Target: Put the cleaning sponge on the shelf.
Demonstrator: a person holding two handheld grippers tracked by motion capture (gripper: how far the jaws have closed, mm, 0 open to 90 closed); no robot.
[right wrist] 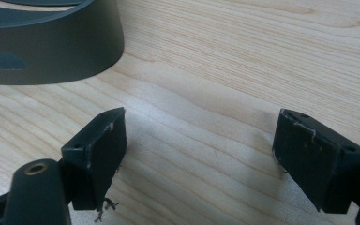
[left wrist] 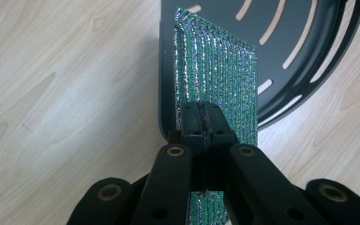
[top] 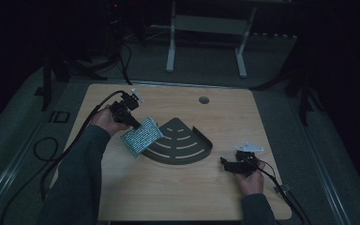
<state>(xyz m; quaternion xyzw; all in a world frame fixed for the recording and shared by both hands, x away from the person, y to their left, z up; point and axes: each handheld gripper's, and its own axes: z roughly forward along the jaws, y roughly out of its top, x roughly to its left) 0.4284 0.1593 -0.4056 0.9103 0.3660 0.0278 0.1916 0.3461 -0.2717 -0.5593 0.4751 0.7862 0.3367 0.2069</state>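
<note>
My left claw [left wrist: 201, 123] is clamped tight on the edge of the glittery green scouring pad [top: 141, 136], holding it tilted over the straight edge of the dark slotted corner rack [top: 183, 143], one corner of it low by the wooden surface [top: 168, 197]. It reads as light and floppy (a woven mesh, slightly stiffened by the metallic thread), so it should sag from wherever I pinch it; gripping along an edge, well in from the corner, looks safest, since the weave may slide. My right claw [right wrist: 199, 150] rests wide and empty beside the rack's curved wall.
</note>
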